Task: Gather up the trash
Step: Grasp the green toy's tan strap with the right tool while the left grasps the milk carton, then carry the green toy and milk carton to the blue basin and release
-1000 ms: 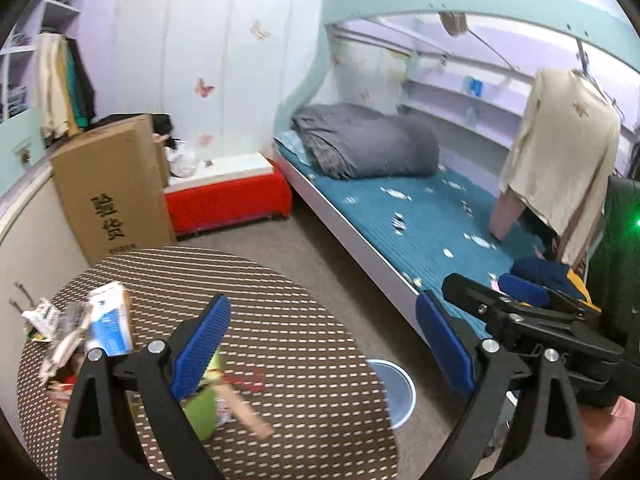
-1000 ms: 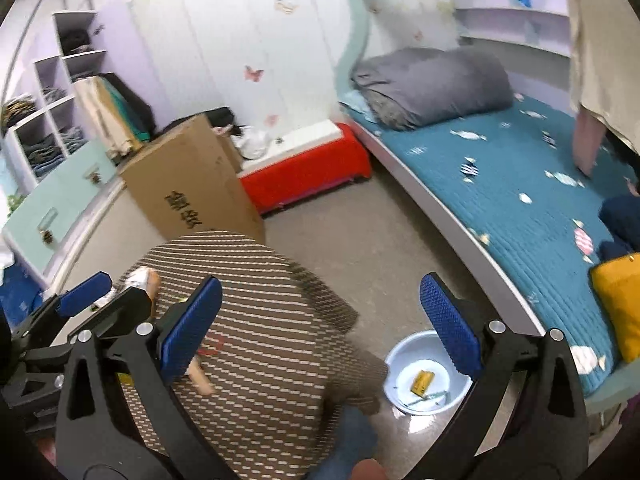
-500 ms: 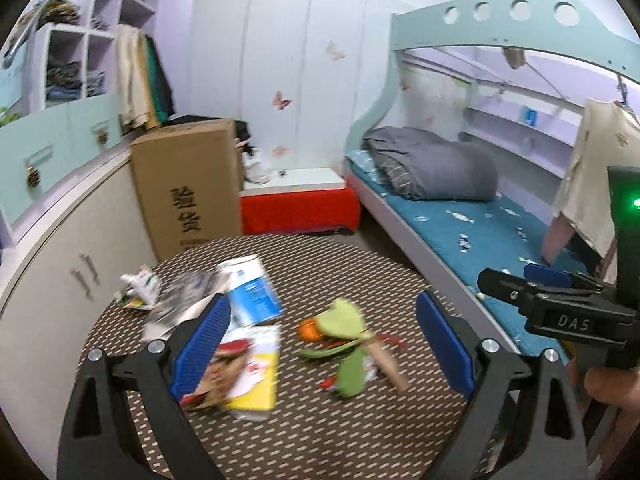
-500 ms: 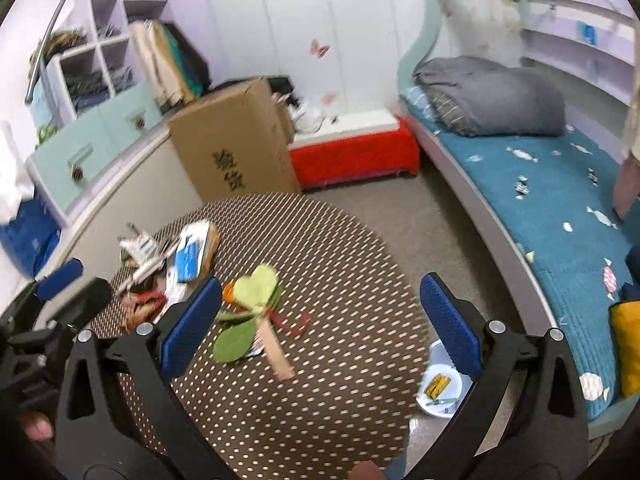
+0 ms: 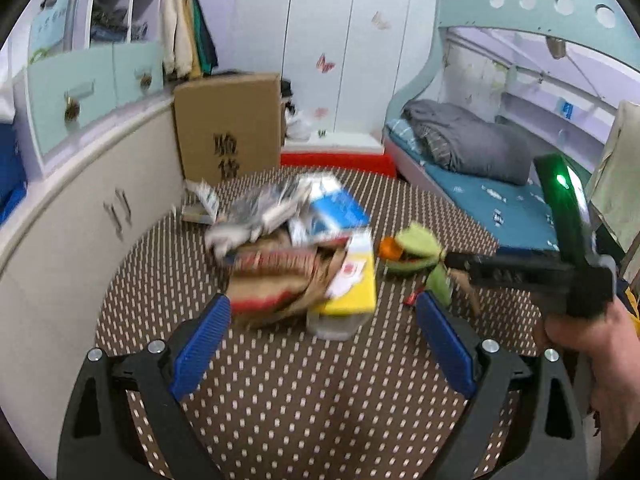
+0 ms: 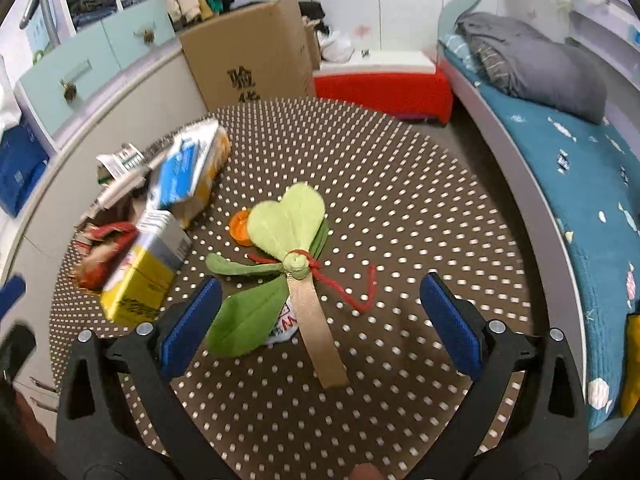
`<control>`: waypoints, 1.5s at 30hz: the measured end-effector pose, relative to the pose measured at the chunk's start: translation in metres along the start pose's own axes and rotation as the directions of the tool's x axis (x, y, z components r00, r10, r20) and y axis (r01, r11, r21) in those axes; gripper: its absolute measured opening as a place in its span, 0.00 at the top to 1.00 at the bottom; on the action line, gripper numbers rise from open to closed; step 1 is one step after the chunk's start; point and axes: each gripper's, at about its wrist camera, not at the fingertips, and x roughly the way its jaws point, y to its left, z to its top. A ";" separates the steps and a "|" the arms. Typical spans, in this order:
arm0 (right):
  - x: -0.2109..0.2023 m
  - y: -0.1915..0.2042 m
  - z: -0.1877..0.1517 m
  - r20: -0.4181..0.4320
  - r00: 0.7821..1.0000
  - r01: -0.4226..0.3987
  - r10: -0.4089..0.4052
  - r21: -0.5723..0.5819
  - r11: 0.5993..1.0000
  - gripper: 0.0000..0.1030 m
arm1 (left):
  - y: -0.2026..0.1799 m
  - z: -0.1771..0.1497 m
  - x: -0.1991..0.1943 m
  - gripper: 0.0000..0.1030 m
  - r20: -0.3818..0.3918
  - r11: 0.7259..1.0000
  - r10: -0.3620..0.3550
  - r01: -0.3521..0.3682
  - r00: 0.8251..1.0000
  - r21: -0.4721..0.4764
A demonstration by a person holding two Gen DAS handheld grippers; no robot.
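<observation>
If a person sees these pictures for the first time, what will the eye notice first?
Probably the green cloth leaf toy with its tan ribbon and red string, lying near the middle of the round dotted table. Next comes the heap of boxes and wrappers on the table's left side, with the yellow box nearest. Both the left gripper and the right gripper are open and empty.

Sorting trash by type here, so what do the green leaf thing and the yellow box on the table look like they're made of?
Green leaf thing: looks like soft matte fabric or felt, with stitched veins and a tan ribbon tail. Yellow box: printed cardboard, going by its creased edges.
</observation>
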 end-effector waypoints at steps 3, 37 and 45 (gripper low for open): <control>0.015 0.003 0.001 -0.014 1.000 0.001 -0.001 -0.009 1.000 0.13 | 0.002 -0.013 0.013 0.11 -0.043 1.000 -0.008 0.008 0.999 -0.014; -0.017 -0.046 -0.014 0.026 0.992 -0.126 0.126 0.025 0.992 0.81 | -0.027 -0.006 0.077 0.50 -0.083 0.993 -0.079 0.071 0.993 -0.091; -0.041 -0.058 -0.011 0.080 0.987 -0.145 0.143 0.032 0.989 0.81 | -0.038 0.010 0.054 0.51 -0.014 0.990 -0.112 0.110 0.994 -0.085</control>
